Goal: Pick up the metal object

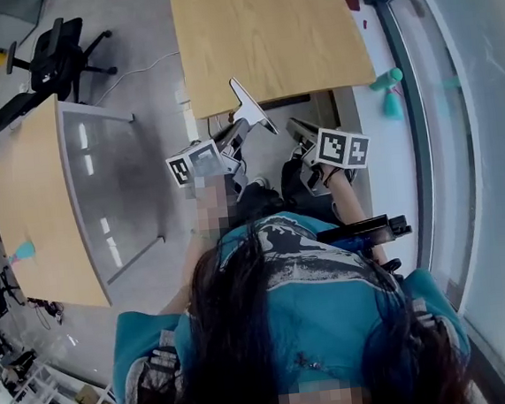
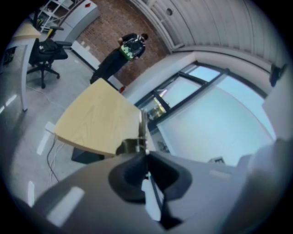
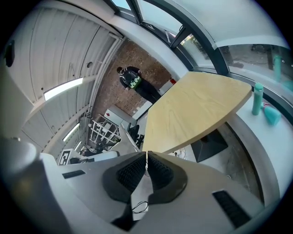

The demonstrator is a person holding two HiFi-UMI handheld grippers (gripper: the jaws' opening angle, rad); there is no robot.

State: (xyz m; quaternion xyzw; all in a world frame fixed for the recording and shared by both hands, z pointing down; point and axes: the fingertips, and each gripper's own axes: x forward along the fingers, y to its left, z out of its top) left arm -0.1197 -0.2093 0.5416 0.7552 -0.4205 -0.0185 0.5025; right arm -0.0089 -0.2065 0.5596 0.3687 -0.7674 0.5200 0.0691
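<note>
The metal object point(image 1: 251, 106) is a thin flat grey blade that sticks up and forward from my left gripper point(image 1: 239, 132), over the near edge of the wooden table point(image 1: 262, 27). In the left gripper view I see the metal object point(image 2: 142, 129) edge-on, rising from between the closed pads. My left gripper point(image 2: 145, 155) is shut on it. My right gripper point(image 1: 297, 131) is held beside it, a little to the right, in front of the person's body. In the right gripper view my right gripper point(image 3: 146, 156) is shut with nothing between its ribbed pads.
A second wooden table point(image 1: 31, 209) stands at the left, with a black office chair point(image 1: 56, 56) behind it. A teal bottle point(image 1: 387, 79) and a teal cup point(image 3: 272, 114) sit on the window ledge at the right. A person point(image 3: 135, 82) stands far off by the brick wall.
</note>
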